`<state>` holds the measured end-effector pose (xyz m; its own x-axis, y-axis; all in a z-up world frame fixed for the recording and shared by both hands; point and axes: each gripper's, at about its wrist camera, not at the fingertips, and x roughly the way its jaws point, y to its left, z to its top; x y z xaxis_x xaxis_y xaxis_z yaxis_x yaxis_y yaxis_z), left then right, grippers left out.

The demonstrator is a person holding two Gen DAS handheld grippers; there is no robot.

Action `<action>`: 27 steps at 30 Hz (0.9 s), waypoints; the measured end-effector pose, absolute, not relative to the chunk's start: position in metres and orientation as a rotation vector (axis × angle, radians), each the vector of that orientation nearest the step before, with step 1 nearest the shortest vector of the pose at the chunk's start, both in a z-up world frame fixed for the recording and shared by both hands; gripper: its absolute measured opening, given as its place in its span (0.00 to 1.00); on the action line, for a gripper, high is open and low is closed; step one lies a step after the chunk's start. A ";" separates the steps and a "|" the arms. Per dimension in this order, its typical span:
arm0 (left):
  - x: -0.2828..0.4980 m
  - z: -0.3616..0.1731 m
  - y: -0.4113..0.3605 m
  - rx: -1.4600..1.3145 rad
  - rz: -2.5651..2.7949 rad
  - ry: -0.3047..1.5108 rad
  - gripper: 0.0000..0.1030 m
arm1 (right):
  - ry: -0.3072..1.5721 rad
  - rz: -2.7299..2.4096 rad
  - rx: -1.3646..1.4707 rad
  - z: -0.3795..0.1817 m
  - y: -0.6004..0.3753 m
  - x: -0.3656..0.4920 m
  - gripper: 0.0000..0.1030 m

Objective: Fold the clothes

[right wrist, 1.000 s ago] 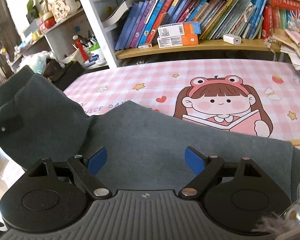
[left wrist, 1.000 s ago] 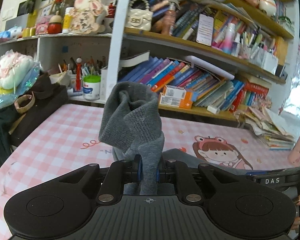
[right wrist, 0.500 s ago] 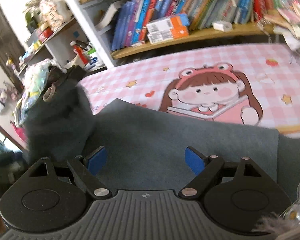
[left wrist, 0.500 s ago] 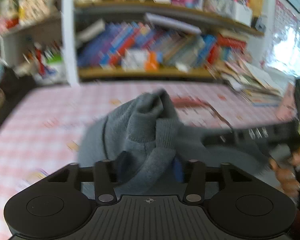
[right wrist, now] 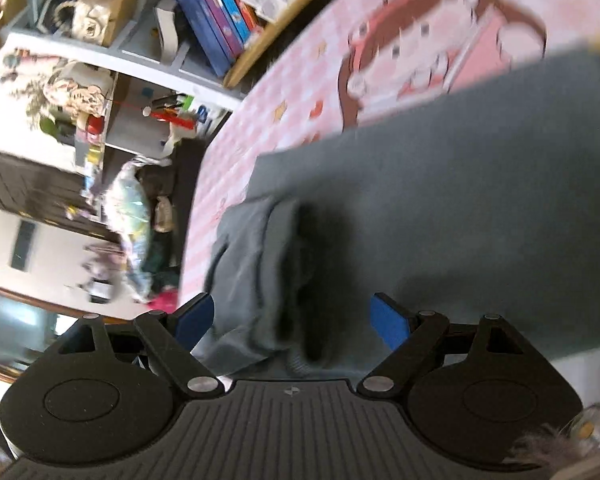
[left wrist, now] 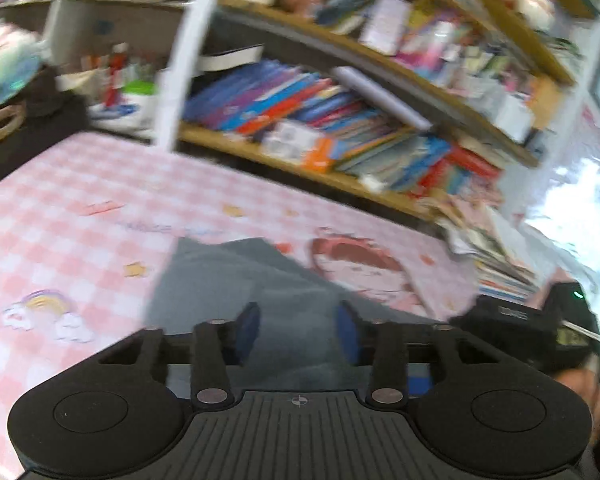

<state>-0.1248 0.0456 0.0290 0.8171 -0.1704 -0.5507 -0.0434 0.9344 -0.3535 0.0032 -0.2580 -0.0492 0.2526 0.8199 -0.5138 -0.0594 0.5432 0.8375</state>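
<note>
Two hand-held grippers are over one grey garment [left wrist: 236,280] that lies on the counter [left wrist: 60,216], which has a pink checked cover with a cartoon girl [left wrist: 360,268] printed on it. The left hand-held gripper [left wrist: 298,330] has its blue pads apart and nothing between them — the grey cloth is only below it. The right hand-held gripper [right wrist: 292,316] is also wide, and a bunched fold of the garment [right wrist: 260,264] sits in the gap without touching either pad. In the right wrist view the rest of the garment spreads flat to the right. Books [left wrist: 284,108] fill the shelf behind the counter. Both views are blurred, so no writing on the cover, the boxes or the book spines can be read.
</note>
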 end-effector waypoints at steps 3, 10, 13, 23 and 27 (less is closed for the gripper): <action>-0.123 0.021 0.056 -0.374 -0.044 0.652 0.07 | 1.218 0.671 0.789 -0.054 -0.245 0.004 0.78; -0.124 0.009 0.069 -0.375 -0.042 0.699 0.06 | 1.181 0.663 0.717 -0.053 -0.222 0.001 0.15; -0.123 0.005 0.074 -0.367 -0.045 0.719 0.06 | 0.983 0.725 0.643 -0.026 -0.223 -0.010 0.15; -0.114 -0.005 0.080 -0.334 -0.085 0.758 0.06 | 1.072 0.593 0.634 -0.048 -0.228 -0.010 0.19; -0.112 0.005 0.080 -0.299 -0.107 0.728 0.06 | 1.059 0.589 0.637 -0.042 -0.224 -0.014 0.19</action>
<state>-0.1116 0.0803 0.0052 0.7435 -0.1989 -0.6384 -0.0074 0.9522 -0.3053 -0.0139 -0.2244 -0.0423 0.3736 0.7096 -0.5974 -0.1339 0.6785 0.7223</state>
